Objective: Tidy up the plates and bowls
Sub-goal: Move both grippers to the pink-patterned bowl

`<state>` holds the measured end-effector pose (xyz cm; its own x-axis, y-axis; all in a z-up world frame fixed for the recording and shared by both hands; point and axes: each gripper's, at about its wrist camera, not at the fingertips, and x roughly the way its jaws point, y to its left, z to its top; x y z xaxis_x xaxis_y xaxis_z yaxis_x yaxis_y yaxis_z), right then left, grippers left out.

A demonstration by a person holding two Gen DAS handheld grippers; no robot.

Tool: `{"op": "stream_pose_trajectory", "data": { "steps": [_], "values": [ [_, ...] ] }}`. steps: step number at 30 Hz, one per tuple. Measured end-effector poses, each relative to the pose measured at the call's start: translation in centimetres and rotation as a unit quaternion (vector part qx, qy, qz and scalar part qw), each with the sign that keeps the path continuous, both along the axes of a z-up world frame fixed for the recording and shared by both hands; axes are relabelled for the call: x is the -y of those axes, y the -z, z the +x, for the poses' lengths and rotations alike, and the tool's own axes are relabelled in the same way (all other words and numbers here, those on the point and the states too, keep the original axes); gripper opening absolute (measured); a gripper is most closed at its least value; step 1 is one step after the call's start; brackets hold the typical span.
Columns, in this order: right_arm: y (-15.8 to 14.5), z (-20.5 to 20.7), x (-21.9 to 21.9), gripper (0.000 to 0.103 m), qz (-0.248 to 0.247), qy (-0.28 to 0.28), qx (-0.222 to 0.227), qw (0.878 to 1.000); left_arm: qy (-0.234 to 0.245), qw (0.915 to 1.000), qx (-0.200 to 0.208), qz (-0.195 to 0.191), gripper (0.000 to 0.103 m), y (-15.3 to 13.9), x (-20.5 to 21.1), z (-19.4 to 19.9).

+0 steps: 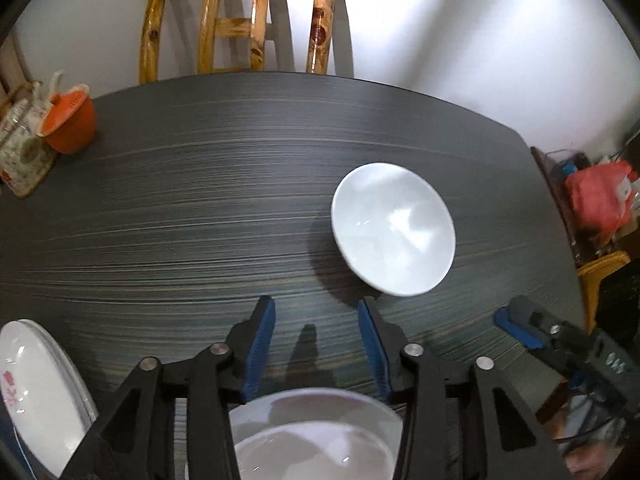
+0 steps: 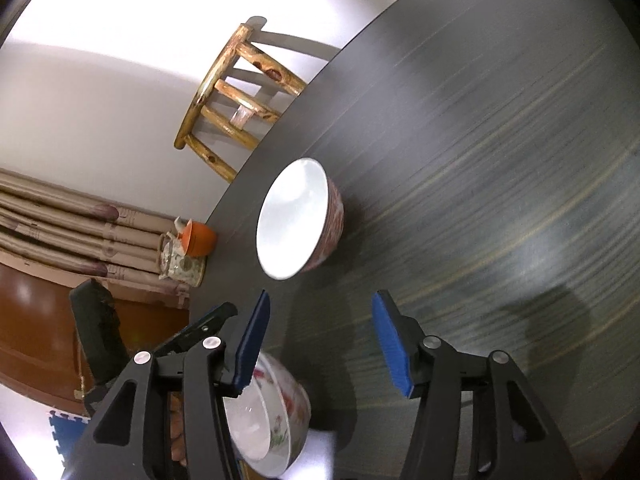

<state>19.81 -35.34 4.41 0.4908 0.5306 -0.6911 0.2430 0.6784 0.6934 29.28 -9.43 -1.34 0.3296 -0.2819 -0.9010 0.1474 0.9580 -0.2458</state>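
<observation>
A white bowl with a red-patterned outside (image 1: 394, 228) stands alone on the dark table (image 1: 200, 208); in the right wrist view the bowl (image 2: 298, 220) lies ahead of my open, empty right gripper (image 2: 320, 320). My left gripper (image 1: 316, 320) is open and empty, above nested white bowls (image 1: 316, 432) at the near edge. These floral-patterned nested bowls (image 2: 276, 420) show beside the right gripper's left finger. White plates (image 1: 36, 392) are stacked at the lower left. The right gripper (image 1: 520, 328) shows at the right edge of the left wrist view.
An orange container (image 1: 70, 124) and a floral teapot (image 1: 24, 148) sit at the table's far left edge. A wooden chair (image 1: 248, 24) stands behind the table. A cluttered side table with a red bag (image 1: 600, 196) is on the right.
</observation>
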Motion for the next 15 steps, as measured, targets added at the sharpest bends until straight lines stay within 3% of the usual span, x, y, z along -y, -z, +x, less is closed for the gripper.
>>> {"op": "stream_pose_trajectory", "data": {
  "steps": [6,15],
  "values": [
    [0.5,2.4,-0.2,0.052,-0.001,-0.015,0.011,1.0,-0.028,0.9965,-0.057,-0.055,0.047,1.4,-0.4,3.2],
    [1.3,5.7,0.3,0.052,0.021,-0.016,0.009,1.0,-0.034,0.9933,-0.083,-0.072,0.047,2.8,-0.3,5.0]
  ]
}}
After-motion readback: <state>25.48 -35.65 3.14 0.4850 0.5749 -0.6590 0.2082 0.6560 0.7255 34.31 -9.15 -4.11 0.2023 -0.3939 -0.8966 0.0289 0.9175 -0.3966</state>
